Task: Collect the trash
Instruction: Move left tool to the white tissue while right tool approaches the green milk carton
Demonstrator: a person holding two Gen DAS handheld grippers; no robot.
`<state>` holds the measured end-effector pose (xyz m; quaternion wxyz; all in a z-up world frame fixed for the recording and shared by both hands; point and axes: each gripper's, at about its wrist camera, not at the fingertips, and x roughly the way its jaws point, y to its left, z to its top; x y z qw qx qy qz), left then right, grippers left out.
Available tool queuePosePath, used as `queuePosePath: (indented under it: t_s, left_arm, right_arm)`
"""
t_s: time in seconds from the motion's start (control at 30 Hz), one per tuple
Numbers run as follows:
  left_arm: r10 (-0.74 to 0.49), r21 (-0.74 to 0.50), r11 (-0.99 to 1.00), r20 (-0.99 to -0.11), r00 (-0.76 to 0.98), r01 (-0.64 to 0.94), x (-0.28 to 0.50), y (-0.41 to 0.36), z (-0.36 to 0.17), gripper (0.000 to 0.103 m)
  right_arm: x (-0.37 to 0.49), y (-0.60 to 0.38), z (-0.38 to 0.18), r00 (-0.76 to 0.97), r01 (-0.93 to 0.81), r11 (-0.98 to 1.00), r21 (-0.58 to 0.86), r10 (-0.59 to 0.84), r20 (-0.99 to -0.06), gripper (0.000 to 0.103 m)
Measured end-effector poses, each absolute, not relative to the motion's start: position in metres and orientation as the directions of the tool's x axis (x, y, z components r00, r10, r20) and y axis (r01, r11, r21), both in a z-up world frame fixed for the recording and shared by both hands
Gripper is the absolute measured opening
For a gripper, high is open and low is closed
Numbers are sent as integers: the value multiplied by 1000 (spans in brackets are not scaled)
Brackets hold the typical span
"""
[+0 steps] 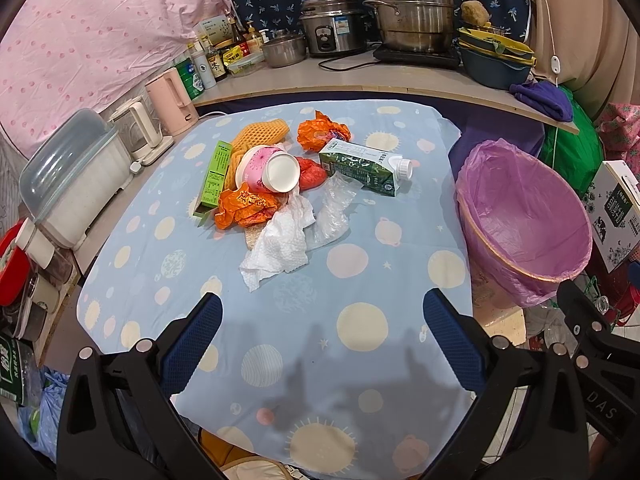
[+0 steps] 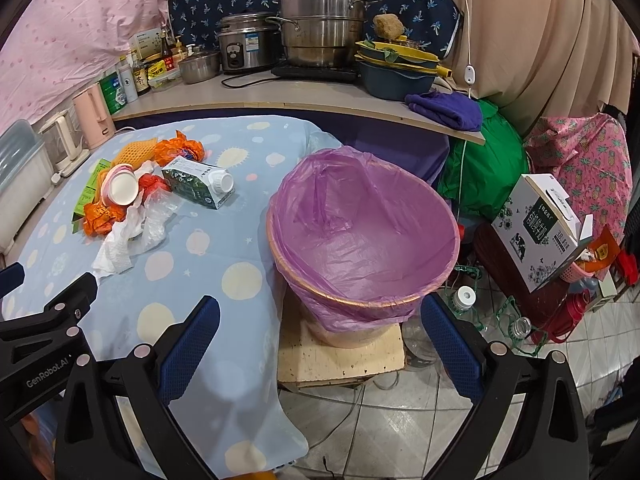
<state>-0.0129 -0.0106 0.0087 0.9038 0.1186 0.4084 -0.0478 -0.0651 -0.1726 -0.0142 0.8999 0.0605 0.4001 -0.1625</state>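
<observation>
A pile of trash lies on the blue patterned tablecloth (image 1: 360, 320): a green milk carton (image 1: 364, 166) (image 2: 198, 186), a pink paper cup (image 1: 268, 172) on its side, orange wrappers (image 1: 246, 206), a white tissue (image 1: 280, 246), a green box (image 1: 214, 178), clear plastic (image 1: 332, 210) and orange foam net (image 1: 260, 134). A bin lined with a purple bag (image 1: 524, 216) (image 2: 364, 232) stands right of the table, with nothing inside. My left gripper (image 1: 322, 338) hangs open above the near tablecloth, short of the pile. My right gripper (image 2: 320, 340) is open in front of the bin.
A counter (image 1: 360, 80) behind the table holds steel pots (image 1: 412, 8), a rice cooker, bottles and stacked basins. Kettles (image 1: 172, 100) and a lidded container (image 1: 68, 176) line the table's left side. A printed carton (image 2: 540, 228) and bottles (image 2: 466, 300) clutter the tiled floor at right.
</observation>
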Motion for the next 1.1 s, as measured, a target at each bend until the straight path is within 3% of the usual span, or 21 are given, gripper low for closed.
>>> queuePosePath:
  t_s: [0.37,0.9,1.1]
  left_arm:
    - [6,142,976,-771,637,163,-4,-5,4,96]
    - [15,18,1000,-849,528,1,82,93,-50,96]
    - [-27,-25,1000,-859,511,11,109,104,-67,96]
  right_arm:
    - [-60,-170,-19,620,340,940,-18,-238,-748,96]
    - [-8,-145,-43,592,308,951,-5,-196,-782,96]
    - [19,-131,-51,583,288,958,-7,-181,-792,96]
